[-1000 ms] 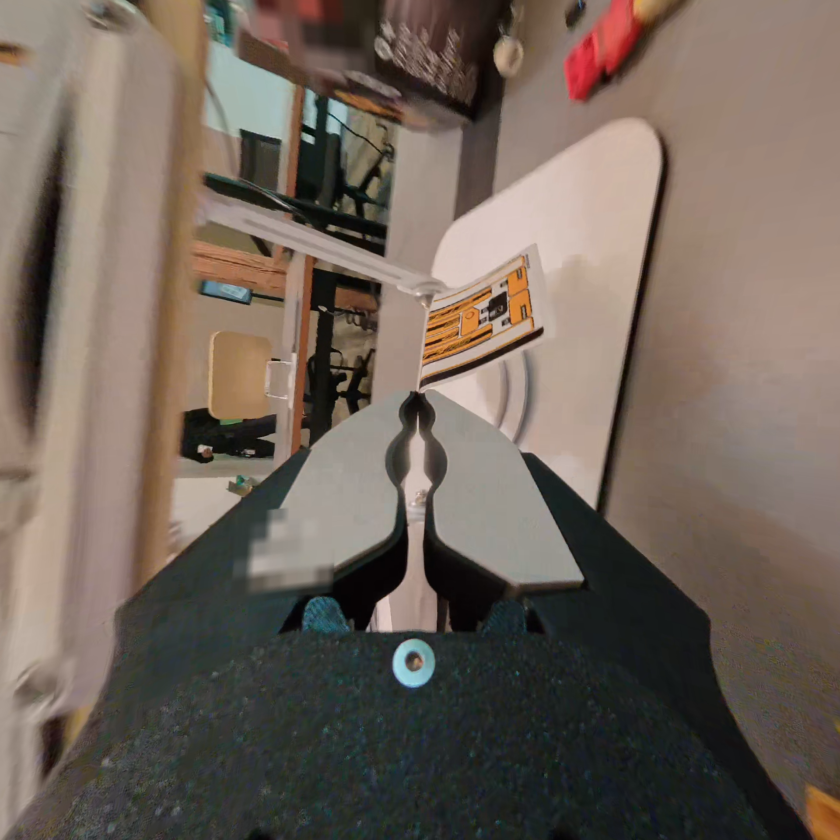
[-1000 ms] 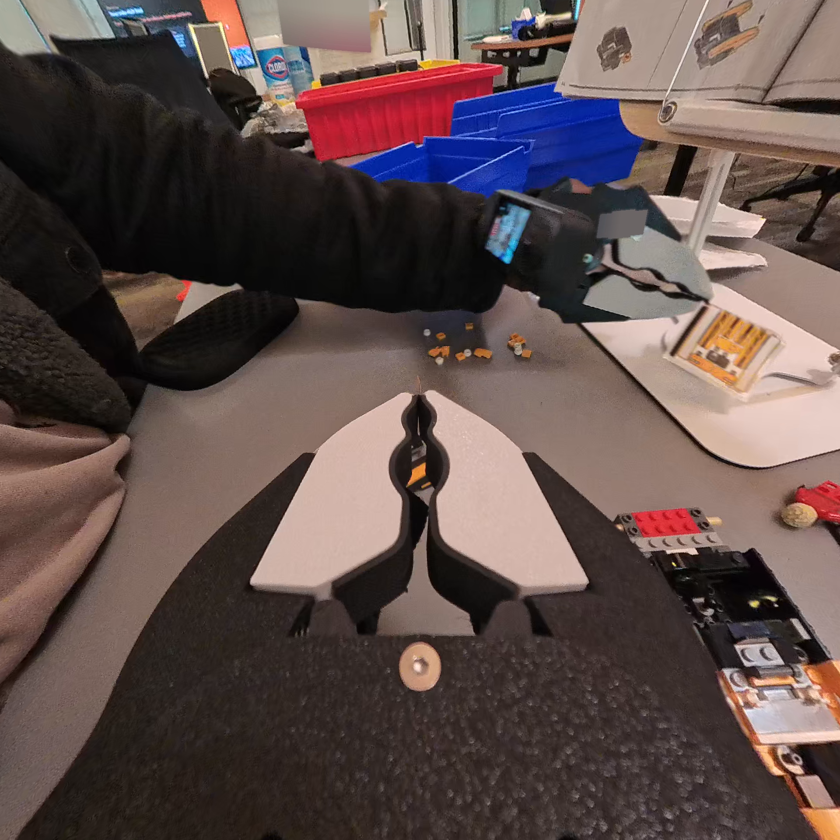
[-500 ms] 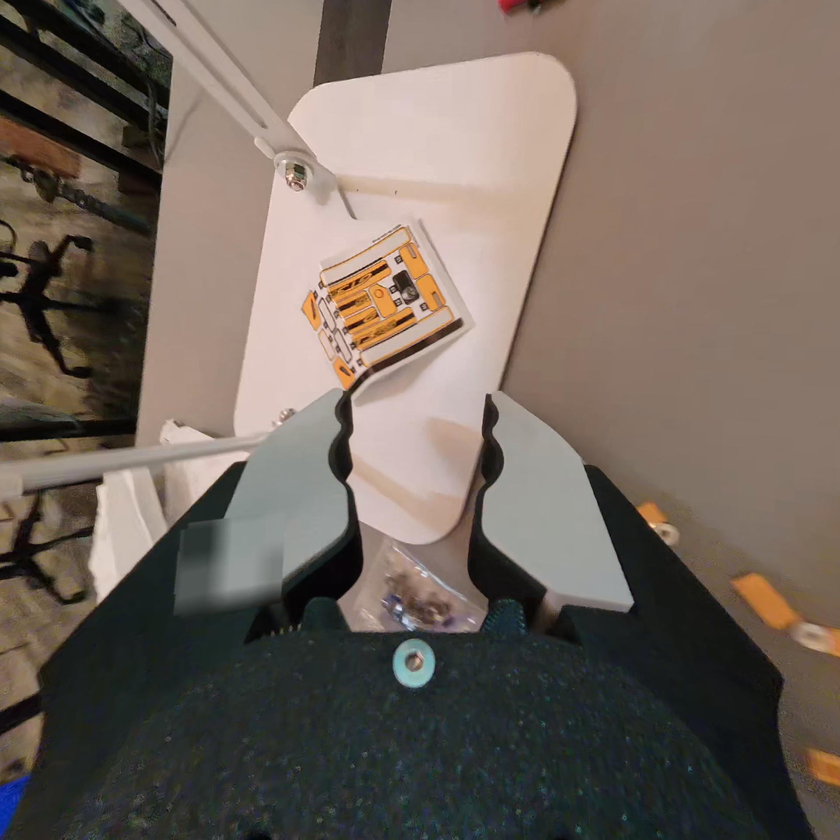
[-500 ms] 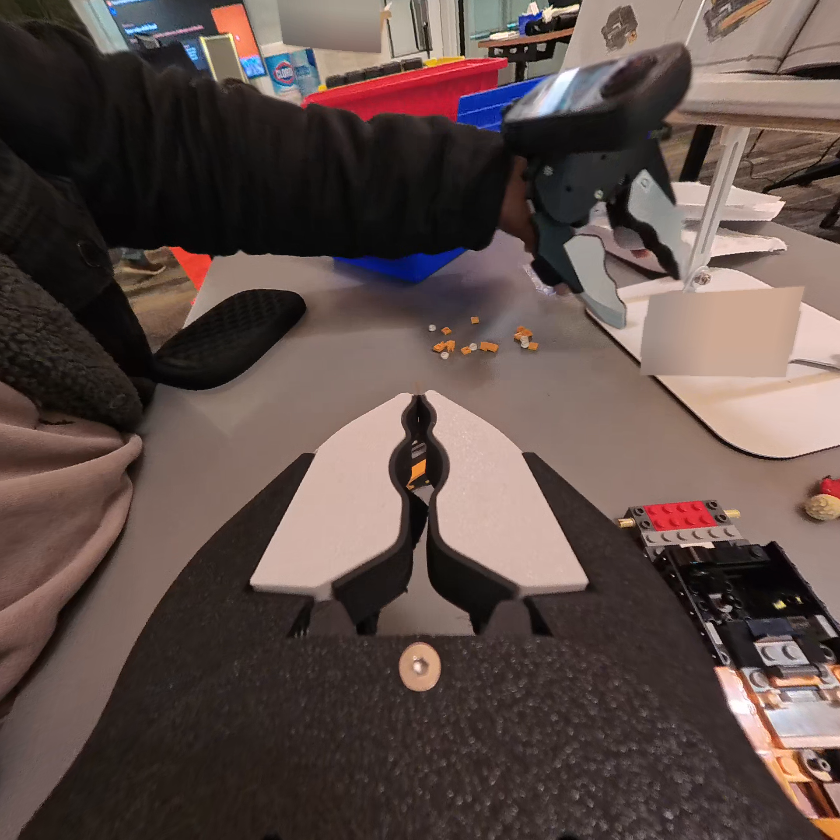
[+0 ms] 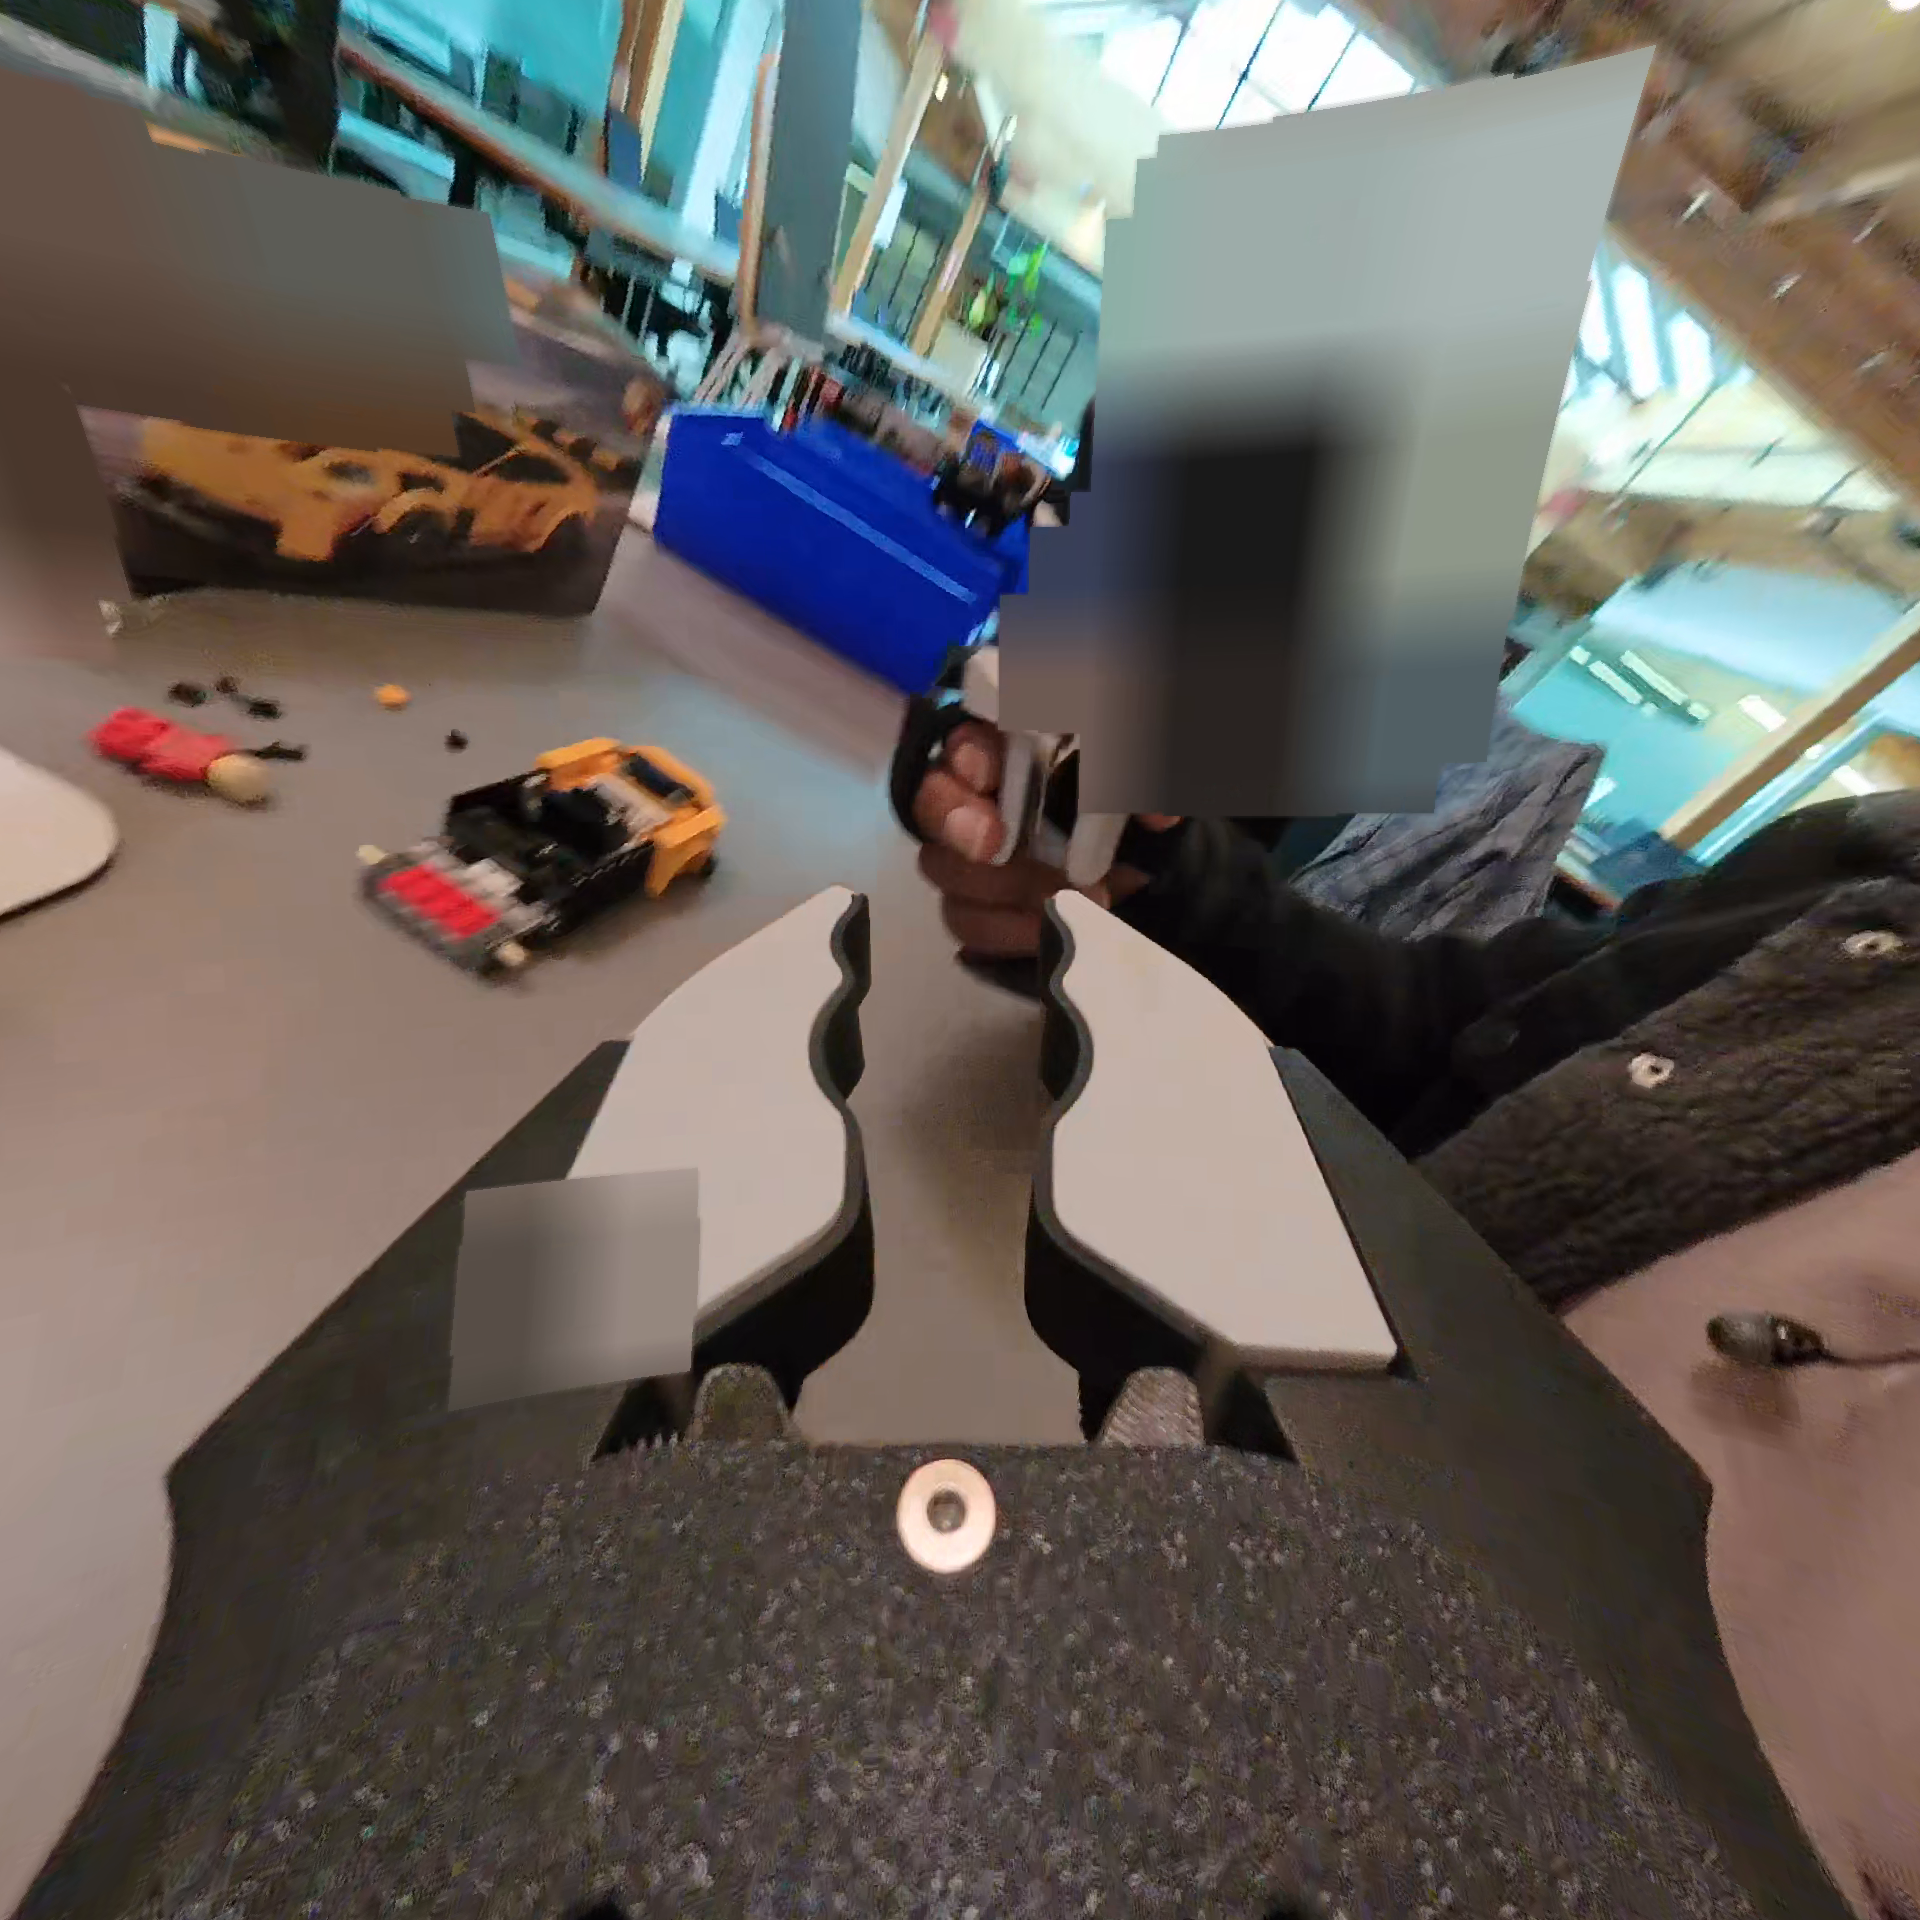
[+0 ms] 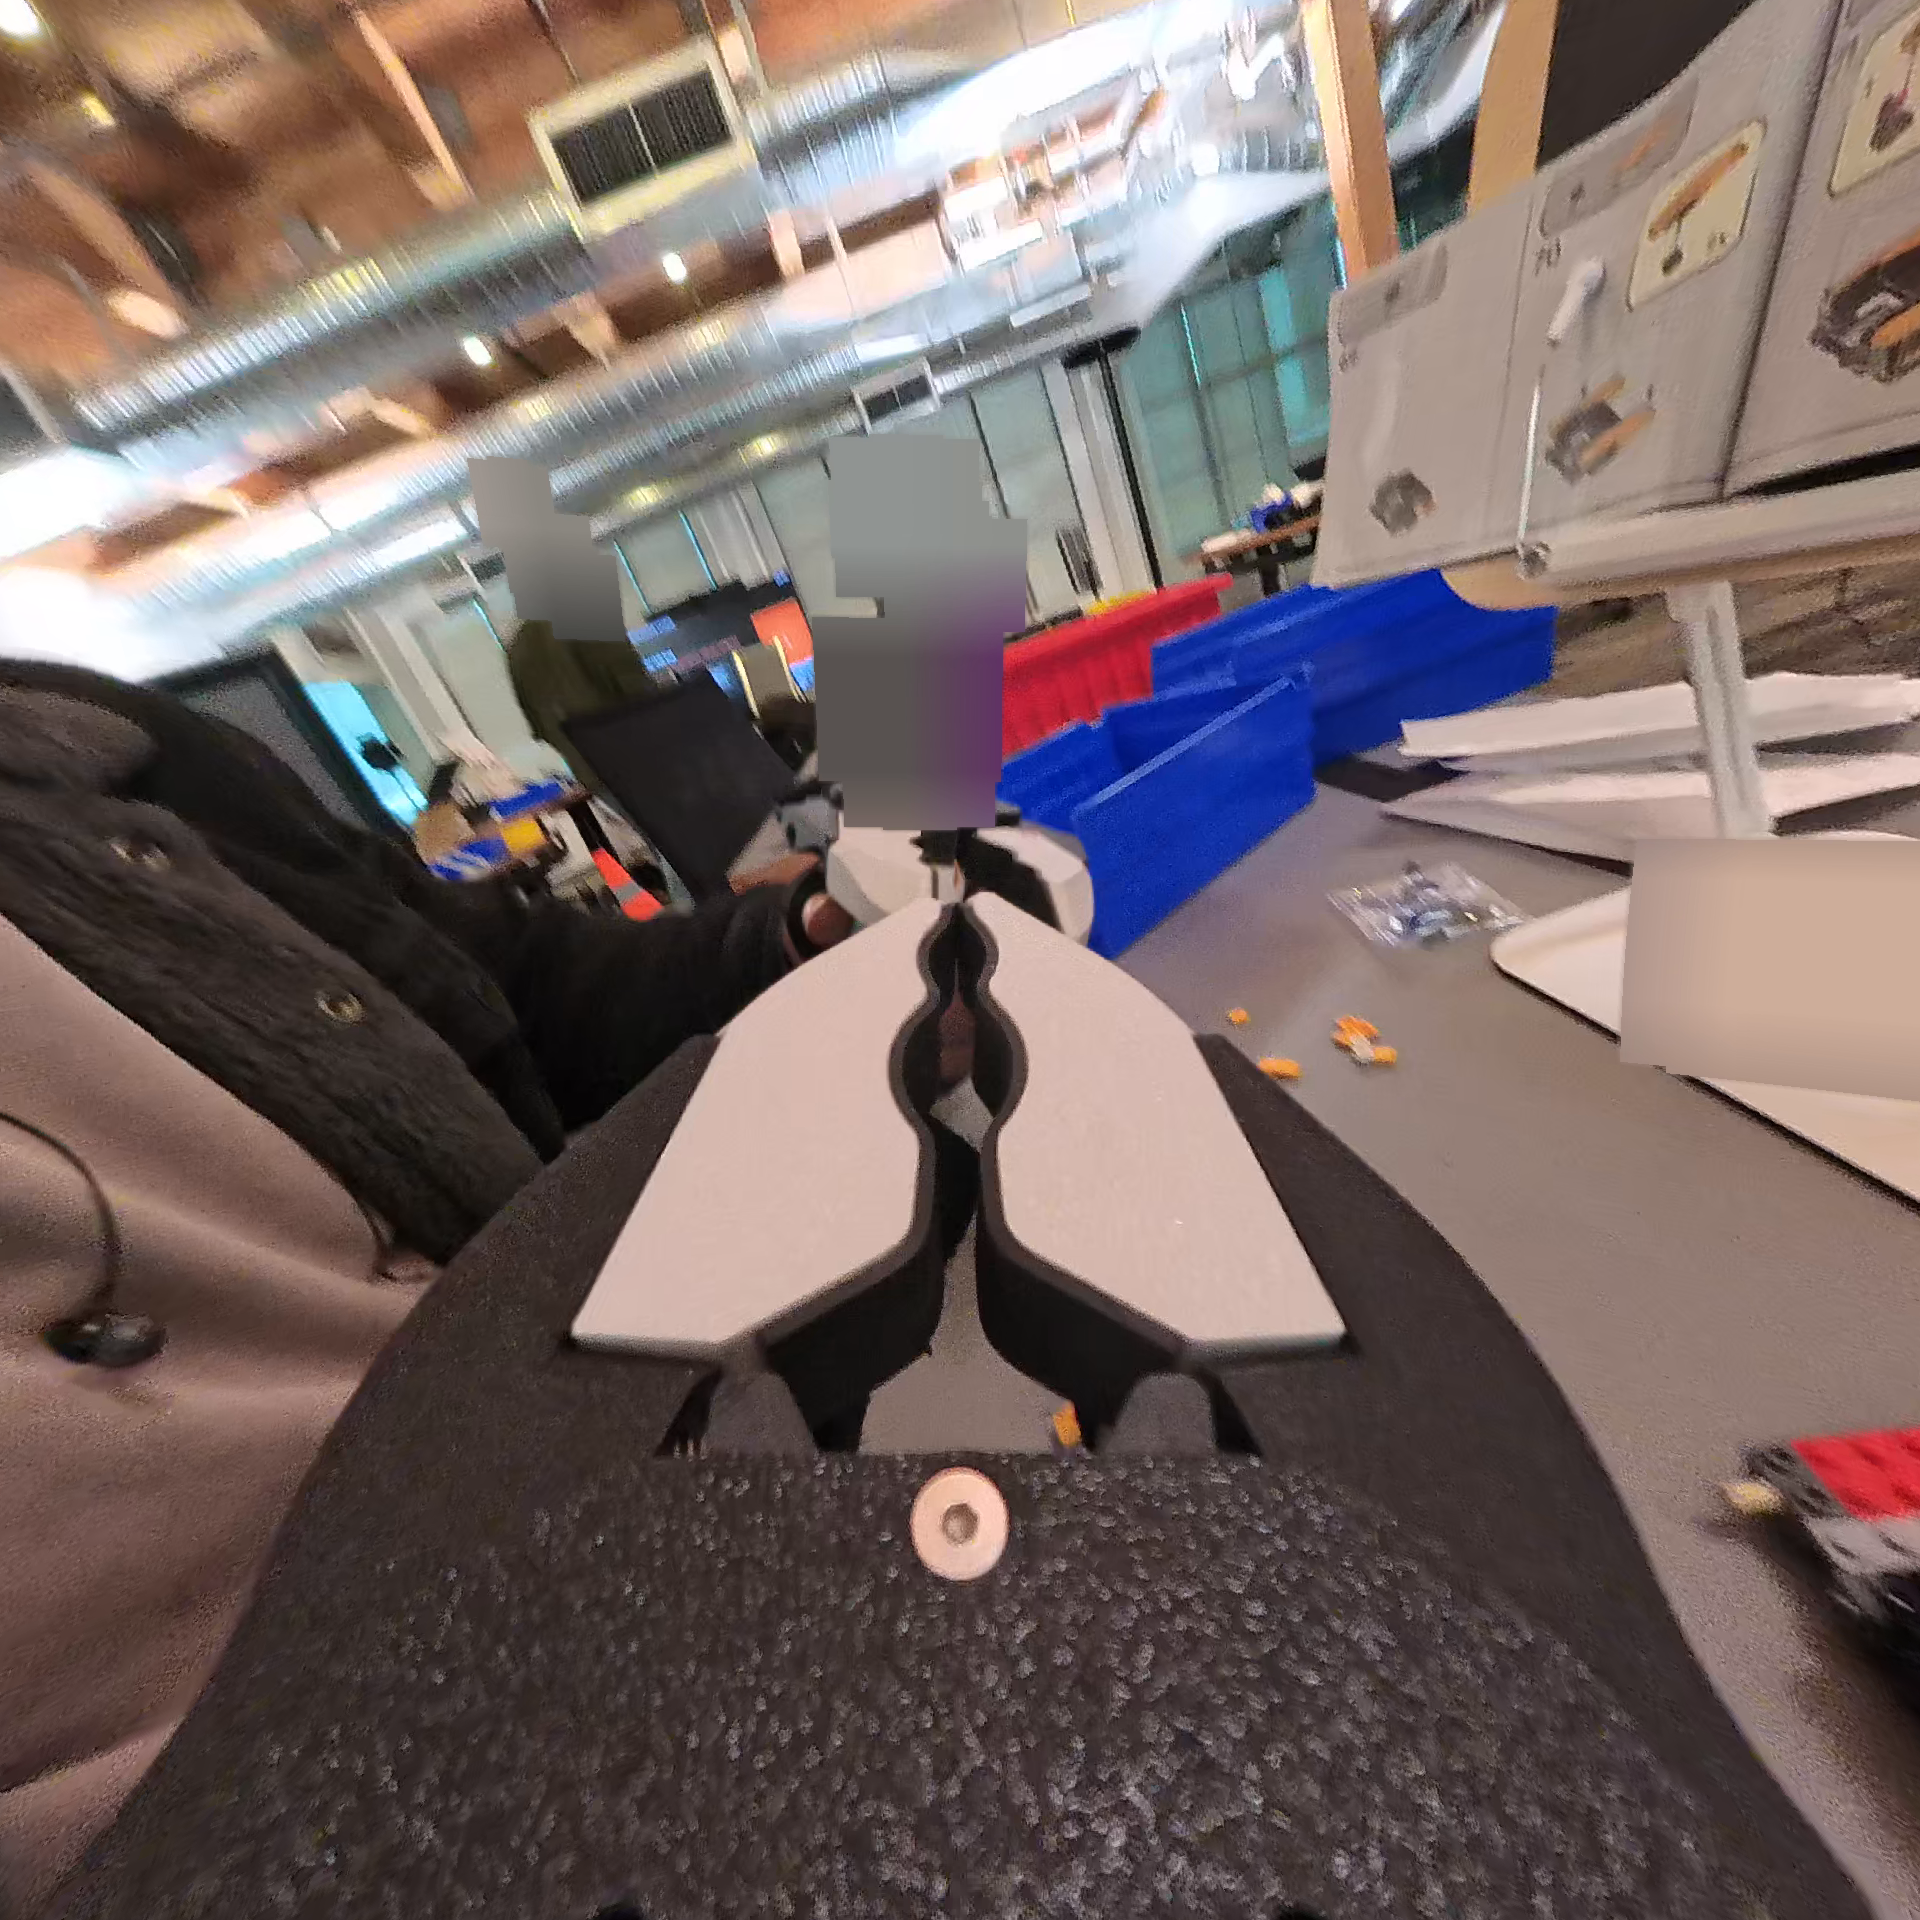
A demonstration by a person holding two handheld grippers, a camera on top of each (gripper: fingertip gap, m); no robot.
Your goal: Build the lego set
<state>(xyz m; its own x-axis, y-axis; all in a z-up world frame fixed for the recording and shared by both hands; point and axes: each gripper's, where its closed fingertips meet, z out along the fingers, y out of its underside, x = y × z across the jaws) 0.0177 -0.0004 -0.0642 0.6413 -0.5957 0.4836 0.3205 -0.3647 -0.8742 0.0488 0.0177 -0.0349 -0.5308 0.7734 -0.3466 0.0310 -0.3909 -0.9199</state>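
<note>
Tongs first: left tongs (image 5: pixel 954 925) stand apart w/ nothing between them, lifted off the tabletop (image 5: pixel 260 1039) and aimed toward the person's other hand (image 5: pixel 971 831). Right tongs (image 6: pixel 954 914) are together at the tips; whether they pinch a small piece can't be told, though something pale shows in the gap lower down and a tiny orange bit (image 6: pixel 1065 1423) sits near the hinge. Both pairs face each other in mid-air, so the step looks like a handover or re-grip betw. the two. To do it well, the person should prob. steady both wrists, bring the left tongs square onto the part, and close before the right lets go. Farther out, the part-built lego car (image 5: pixel 551 842), black chassis w/ orange body and red plates, rests on the tabletop well apart from both tongs. Loose orange pieces (image 6: pixel 1361 1034) lie near a white mat (image 6: pixel 1558 956); blue bins (image 6: pixel 1195 810) and the instruction booklet (image 6: pixel 1621 312) on its stand sit beyond. Risk: a small part dropped mid-air could bounce away.
</note>
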